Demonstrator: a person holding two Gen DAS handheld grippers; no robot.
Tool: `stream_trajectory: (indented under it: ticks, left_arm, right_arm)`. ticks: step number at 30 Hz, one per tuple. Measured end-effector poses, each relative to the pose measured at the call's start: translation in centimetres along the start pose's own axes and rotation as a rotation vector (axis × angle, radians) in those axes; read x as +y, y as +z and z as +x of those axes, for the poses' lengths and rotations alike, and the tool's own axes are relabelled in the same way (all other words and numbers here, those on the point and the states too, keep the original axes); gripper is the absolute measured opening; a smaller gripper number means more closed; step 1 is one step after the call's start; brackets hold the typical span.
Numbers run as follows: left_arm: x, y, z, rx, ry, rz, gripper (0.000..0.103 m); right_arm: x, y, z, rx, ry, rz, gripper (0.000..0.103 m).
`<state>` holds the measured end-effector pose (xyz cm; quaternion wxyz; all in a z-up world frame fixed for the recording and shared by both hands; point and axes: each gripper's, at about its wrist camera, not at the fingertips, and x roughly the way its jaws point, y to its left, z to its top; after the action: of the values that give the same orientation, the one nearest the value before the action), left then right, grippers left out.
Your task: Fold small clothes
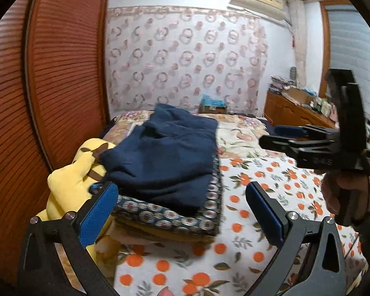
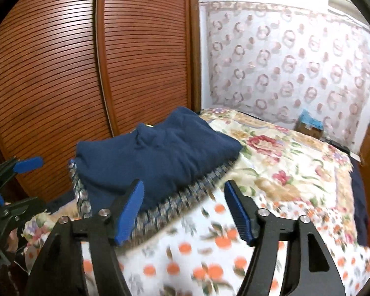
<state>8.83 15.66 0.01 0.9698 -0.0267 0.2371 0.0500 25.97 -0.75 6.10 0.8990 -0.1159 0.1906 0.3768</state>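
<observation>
A folded navy garment [image 1: 165, 153] [image 2: 155, 153] lies on top of a stack of folded clothes [image 1: 175, 218] [image 2: 160, 212] on the bed. The layer below it has a blue-and-white pattern, with a mustard one under that. My left gripper [image 1: 180, 190] stands wide open just short of the stack's near edge, with nothing between its blue pads [image 1: 98, 214]. In the right wrist view it shows at the far left [image 2: 13, 181]. My right gripper [image 2: 185, 187] is open too, empty, at the stack's right corner. A hand holds it at the right [image 1: 273, 137].
The bed has an orange-print blanket [image 1: 259, 190] and a floral quilt [image 2: 291, 162] behind it. A yellow plush item [image 1: 69, 180] lies left of the stack against the slatted wooden wardrobe doors [image 2: 61, 74]. A cardboard box [image 1: 213, 104] sits at the bed's far end, a cluttered dresser [image 1: 293, 108] at right.
</observation>
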Motion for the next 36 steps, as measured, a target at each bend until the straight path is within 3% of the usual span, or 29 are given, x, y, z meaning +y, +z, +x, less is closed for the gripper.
stream_trajectory:
  ticks: [6,16,26,36]
  left_arm:
    - [-3.5,-0.6,-0.9,0.004,-0.065,0.023,0.103]
    - [-8.9,-1.3,-3.3,-0.008,-0.122,0.043,0.103]
    - [-11.6,0.7,-7.0,-0.062,-0.152,0.062,0.103]
    - [-12.2,1.1,-7.8,-0.076,-0.129,0.077,0.103]
  right_arm:
    - [1.0,-3.4,-5.9,-0.034,-0.064,0.055,0.085]
    - [3.5,-8.4,-14.3,-0.072,-0.228,0.142,0.085]
    - [6.5,-10.2,-22.9,-0.169,-0.346,0.222,0.085]
    - [9.3,-11.8,-23.9,-0.198,-0.406,0.239,0.085]
